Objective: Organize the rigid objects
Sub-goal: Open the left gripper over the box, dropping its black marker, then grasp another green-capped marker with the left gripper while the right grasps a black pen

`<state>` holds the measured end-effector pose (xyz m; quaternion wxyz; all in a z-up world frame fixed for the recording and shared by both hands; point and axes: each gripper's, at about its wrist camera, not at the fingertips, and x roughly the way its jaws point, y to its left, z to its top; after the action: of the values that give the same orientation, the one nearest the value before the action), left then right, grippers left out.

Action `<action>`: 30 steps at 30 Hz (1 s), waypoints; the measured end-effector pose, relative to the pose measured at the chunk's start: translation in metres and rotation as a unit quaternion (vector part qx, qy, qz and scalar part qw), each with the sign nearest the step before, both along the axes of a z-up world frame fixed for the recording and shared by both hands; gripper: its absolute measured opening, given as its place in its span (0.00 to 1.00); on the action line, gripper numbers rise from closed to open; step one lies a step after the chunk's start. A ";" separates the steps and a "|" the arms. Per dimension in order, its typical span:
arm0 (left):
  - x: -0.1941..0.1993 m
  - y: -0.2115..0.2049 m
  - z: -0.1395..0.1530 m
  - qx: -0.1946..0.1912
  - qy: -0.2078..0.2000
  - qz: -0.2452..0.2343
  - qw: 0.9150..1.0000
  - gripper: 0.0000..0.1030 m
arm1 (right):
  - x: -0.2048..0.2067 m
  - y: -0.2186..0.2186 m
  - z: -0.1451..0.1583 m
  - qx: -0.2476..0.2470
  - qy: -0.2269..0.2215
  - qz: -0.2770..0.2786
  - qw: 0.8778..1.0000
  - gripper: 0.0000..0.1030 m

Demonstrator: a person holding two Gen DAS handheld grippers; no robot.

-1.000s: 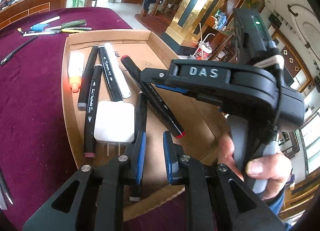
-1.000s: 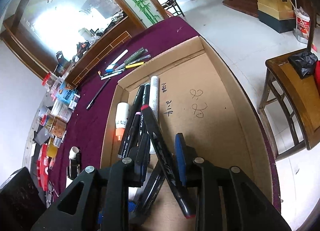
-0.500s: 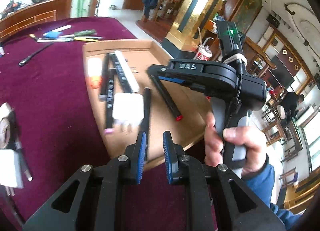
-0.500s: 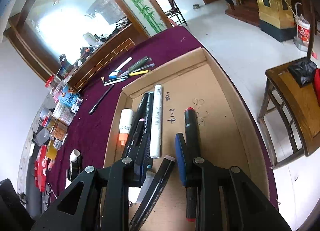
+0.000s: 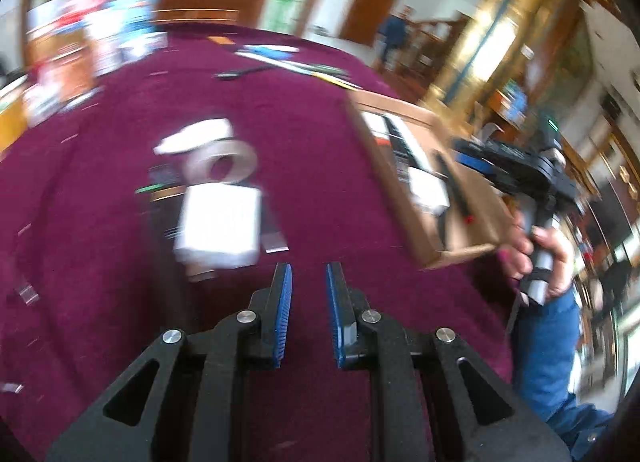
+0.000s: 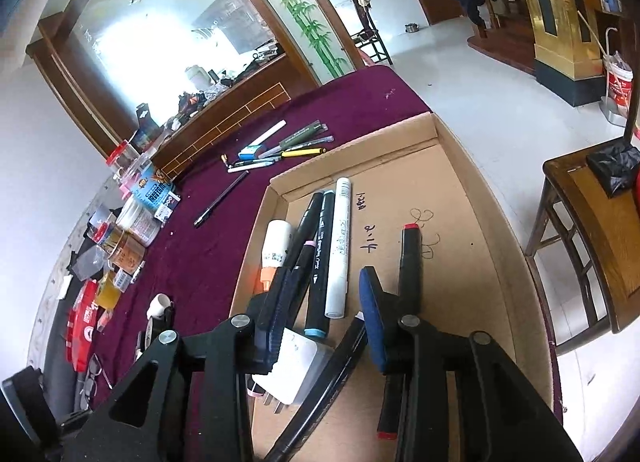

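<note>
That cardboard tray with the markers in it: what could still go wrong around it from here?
The right tool, jaws opening, sits low over the cardboard tray; lifting carelessly could nudge the red-capped marker beside its finger, or the white charger below. The left tool, shut and empty, heads toward a white block beside a tape roll; that view is blurred, so it might bump the roll.
</note>
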<state>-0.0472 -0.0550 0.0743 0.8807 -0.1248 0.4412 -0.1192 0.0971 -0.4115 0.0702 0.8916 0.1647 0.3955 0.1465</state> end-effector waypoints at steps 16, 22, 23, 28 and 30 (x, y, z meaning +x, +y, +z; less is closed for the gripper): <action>0.048 0.041 -0.055 0.108 0.043 0.112 0.987 0.18 | -0.005 0.012 0.001 -0.007 -0.009 0.022 1.000 0.30; 0.060 0.063 -0.058 0.084 0.021 0.132 0.987 0.12 | -0.013 0.034 0.005 -0.050 -0.043 0.049 0.997 0.30; 0.061 0.068 -0.059 0.070 0.019 0.134 0.988 0.12 | -0.016 0.040 0.007 -0.054 -0.049 0.056 0.996 0.30; 0.065 0.079 -0.059 0.025 0.006 0.143 0.989 0.12 | -0.034 0.103 0.019 -0.048 0.000 0.143 0.989 0.31; 0.066 0.081 -0.060 0.018 0.004 0.142 0.990 0.12 | -0.035 0.142 0.011 -0.067 0.052 0.169 0.982 0.31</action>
<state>0.0185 0.0256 0.0148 0.8891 -0.1709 0.4244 0.0159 0.0621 -0.2697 0.0811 0.8415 0.0426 0.4720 0.2593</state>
